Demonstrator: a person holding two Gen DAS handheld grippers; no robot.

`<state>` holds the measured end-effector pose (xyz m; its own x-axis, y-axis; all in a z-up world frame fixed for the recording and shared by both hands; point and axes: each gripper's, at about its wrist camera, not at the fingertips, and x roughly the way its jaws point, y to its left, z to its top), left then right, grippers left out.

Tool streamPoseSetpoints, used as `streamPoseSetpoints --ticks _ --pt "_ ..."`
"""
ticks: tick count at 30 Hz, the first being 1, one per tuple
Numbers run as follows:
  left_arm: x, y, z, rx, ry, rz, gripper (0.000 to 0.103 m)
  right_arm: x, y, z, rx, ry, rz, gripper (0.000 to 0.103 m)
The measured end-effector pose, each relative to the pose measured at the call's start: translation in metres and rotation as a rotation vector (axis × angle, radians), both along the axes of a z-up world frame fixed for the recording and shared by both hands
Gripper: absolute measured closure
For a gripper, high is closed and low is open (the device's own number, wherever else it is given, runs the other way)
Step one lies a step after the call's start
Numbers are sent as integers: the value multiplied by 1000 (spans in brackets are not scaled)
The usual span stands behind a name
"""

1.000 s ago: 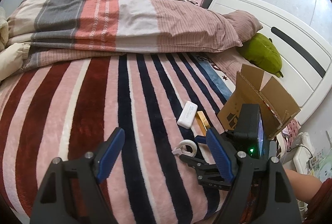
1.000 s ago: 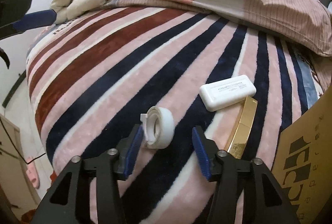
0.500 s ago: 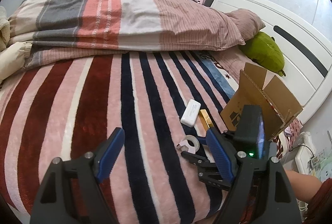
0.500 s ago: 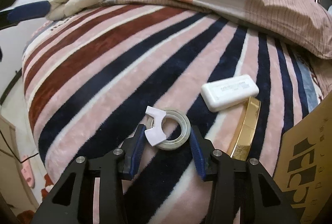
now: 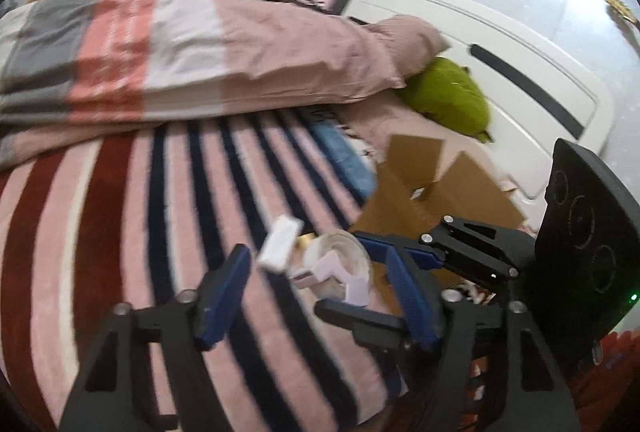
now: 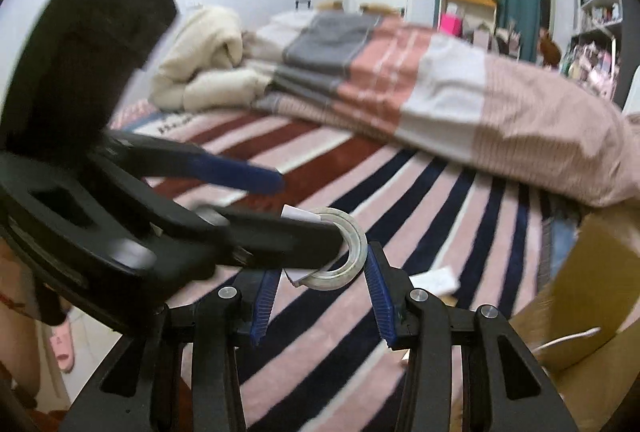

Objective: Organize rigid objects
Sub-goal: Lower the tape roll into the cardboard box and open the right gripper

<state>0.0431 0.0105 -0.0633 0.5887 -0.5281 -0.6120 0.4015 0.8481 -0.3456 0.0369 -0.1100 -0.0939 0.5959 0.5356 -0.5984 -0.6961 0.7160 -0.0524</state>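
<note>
Both grippers are meeting over the bed (image 6: 400, 200): right gripper (image 6: 320, 282) is clamping the tape roll (image 6: 344, 252) aloft, seemingly heading for the cardboard box (image 5: 436, 192), while left gripper's (image 5: 320, 296) empty jaws are closing.

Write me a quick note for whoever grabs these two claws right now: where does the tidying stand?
Right claw: shut on the clear tape roll with a white plastic tab, held in the air above the striped blanket.
Left claw: jaws closing, tips close by the roll, apparently not gripping it.
On the blanket: white rectangular plastic case, beside the open brown cardboard box.
Done: roll picked up.
Left: roll and case probably go into the box.
</note>
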Motion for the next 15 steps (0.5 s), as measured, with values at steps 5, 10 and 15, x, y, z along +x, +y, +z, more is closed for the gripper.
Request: streamPoseSetpoints --ticks 5,10,15 --pt "11 -51 21 35 -35 -83 45 -1 -34 25 42 -58 -50 65" --pt "27 -110 32 48 -39 -191 59 5 -74 33 54 -81 -130 65" --pt "42 -159 28 63 -8 -260 62 10 -120 34 54 -83 -219 65"
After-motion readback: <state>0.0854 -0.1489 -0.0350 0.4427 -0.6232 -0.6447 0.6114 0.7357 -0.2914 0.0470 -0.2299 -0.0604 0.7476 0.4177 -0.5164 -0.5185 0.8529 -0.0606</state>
